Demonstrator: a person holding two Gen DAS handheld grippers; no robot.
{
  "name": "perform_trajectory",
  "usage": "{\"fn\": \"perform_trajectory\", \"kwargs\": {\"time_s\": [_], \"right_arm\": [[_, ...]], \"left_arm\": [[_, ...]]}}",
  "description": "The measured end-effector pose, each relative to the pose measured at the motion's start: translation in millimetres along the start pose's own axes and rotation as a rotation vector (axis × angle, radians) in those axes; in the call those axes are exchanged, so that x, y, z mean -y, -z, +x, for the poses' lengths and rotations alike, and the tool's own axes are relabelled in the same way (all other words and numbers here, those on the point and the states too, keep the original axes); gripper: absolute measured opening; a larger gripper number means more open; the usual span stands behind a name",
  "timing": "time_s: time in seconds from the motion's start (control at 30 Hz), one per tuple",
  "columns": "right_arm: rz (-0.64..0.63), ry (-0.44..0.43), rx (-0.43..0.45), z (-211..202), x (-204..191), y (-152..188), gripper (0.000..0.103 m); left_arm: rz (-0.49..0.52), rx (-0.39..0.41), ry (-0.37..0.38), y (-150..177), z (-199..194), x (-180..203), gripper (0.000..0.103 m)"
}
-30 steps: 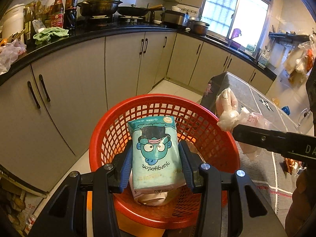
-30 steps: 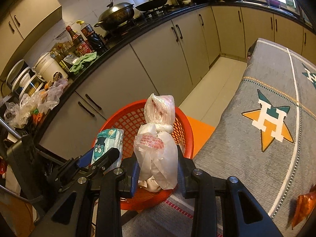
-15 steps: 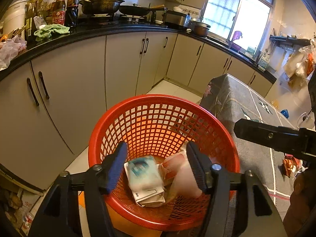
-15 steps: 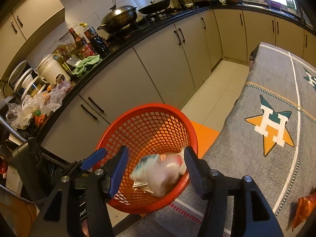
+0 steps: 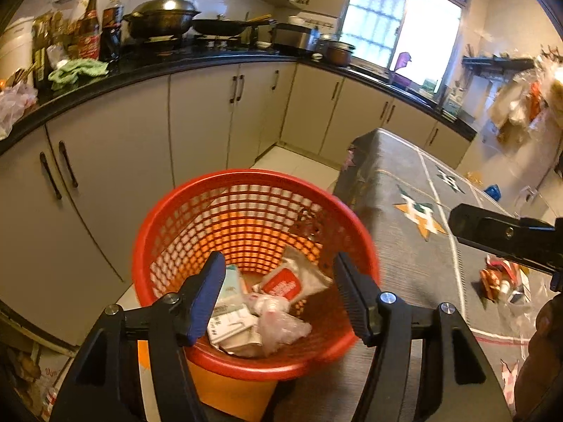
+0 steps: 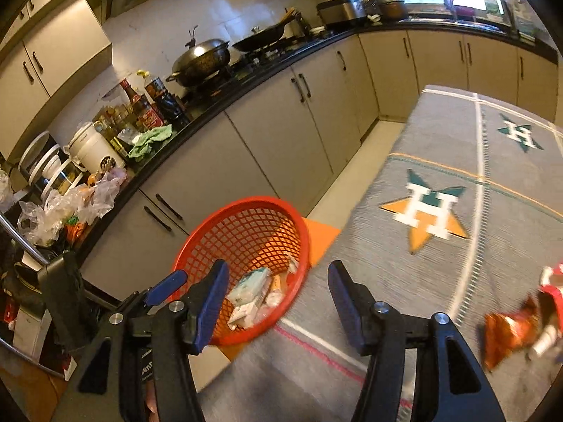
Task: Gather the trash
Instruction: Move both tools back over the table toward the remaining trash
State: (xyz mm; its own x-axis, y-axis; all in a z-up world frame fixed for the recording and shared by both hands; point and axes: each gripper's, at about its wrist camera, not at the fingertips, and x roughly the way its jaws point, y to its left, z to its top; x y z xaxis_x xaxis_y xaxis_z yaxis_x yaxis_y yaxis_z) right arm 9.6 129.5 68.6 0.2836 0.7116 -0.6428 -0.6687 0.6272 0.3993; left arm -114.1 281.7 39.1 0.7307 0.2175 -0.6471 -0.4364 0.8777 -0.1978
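Both claws stand apart with nothing between their fingers: the left claw (image 5: 279, 293) over the red basket (image 5: 225, 190), the right claw (image 6: 278, 297) beside it. The teal packet (image 6: 251, 286) and plastic bag (image 5: 281, 328) (blurred) lie inside the basket; more wrappers (image 6: 510, 330) rest on the worktop (image 6: 457, 161).

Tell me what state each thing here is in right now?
Left gripper: open, nothing between its fingers.
Right gripper: open, empty.
Red basket: upright, holding trash.
Teal packet: lying in the basket.
Plastic bag: crumpled in the basket.
Snack wrappers: lying on the grey cloth, not yet collected.
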Motion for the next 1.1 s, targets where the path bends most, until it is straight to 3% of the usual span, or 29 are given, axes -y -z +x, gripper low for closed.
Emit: {"fn": "perform_trajectory", "kwargs": {"time_s": [0.37,0.63,0.87,1.0,1.1], "right_arm": [[0.032,0.055,0.099,-89,47,34,0.063],[0.052,0.195,0.203,-164,109,65,0.063],[0.127,0.272,0.209,-187,177,85,0.063],[0.157,0.213,0.168,-178,202,93,0.064],[0.124,0.189,0.134,-169,198,94,0.064]], "left_arm": [[0.129,0.0,0.067,12,-20,68,0.062],[0.236,-0.022,0.117,25,-28,129,0.063],[0.311,-0.066,0.164,34,-24,175,0.065],[0.339,-0.081,0.169,37,-21,191,0.065],[0.353,-0.097,0.178,37,-16,198,0.066]]}}
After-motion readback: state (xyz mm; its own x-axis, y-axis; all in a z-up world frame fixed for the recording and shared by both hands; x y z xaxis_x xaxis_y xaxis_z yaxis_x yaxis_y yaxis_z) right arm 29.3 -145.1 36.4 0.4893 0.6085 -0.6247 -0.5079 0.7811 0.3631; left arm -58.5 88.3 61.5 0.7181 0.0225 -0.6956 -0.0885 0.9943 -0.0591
